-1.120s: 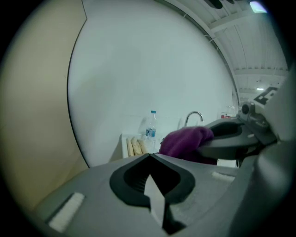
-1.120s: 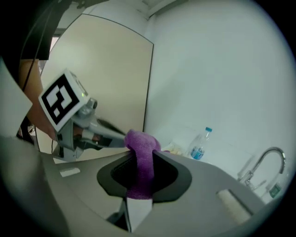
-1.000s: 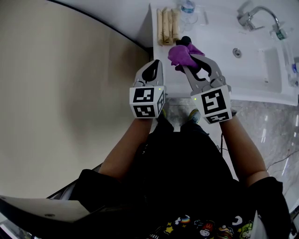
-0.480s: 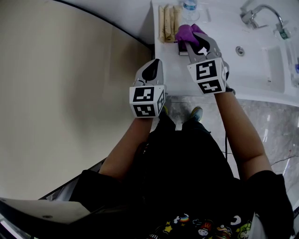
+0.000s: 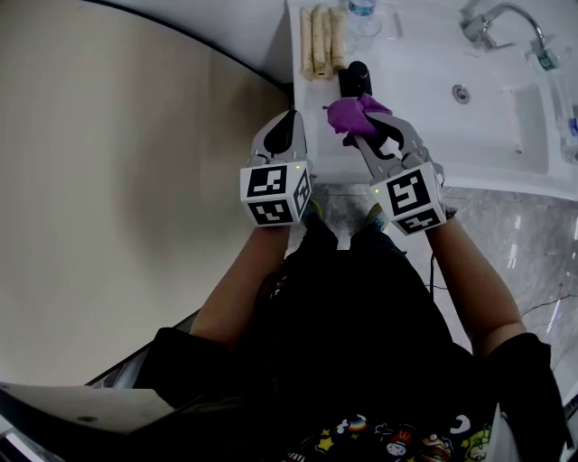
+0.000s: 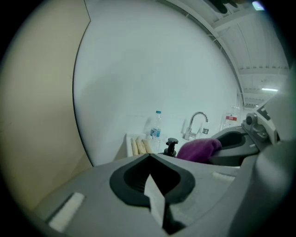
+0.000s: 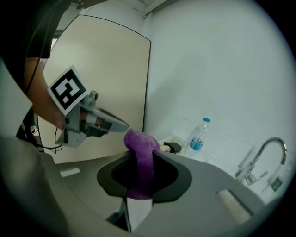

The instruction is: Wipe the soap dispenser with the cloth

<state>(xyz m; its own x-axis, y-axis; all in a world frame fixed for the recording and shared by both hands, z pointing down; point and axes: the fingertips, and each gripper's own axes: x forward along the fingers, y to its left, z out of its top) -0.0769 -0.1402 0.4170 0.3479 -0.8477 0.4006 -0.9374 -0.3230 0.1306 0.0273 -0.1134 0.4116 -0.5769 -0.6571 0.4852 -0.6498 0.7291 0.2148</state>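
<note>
The black soap dispenser [image 5: 355, 79] stands on the white counter [image 5: 312, 108], just beyond the purple cloth [image 5: 350, 114]. My right gripper [image 5: 363, 124] is shut on that cloth, which bunches up above the jaws [image 7: 140, 152]. In the right gripper view the dispenser's top [image 7: 174, 148] peeks out behind the cloth. My left gripper [image 5: 287, 124] hovers shut and empty at the counter's left front edge, left of the cloth. From the left gripper view I see the dispenser [image 6: 171, 147] and the cloth [image 6: 199, 149] ahead, past my left gripper [image 6: 150, 159].
Rolled towels [image 5: 322, 41] and a water bottle [image 5: 361, 9] sit at the counter's back left. The sink basin [image 5: 519, 122] and faucet [image 5: 492, 20] lie to the right. A beige wall [image 5: 135, 180] borders the counter's left side.
The right gripper, which reached forward with the cloth over the dispenser, has pulled back toward me, uncovering the dispenser. The left gripper shifted slightly left.
</note>
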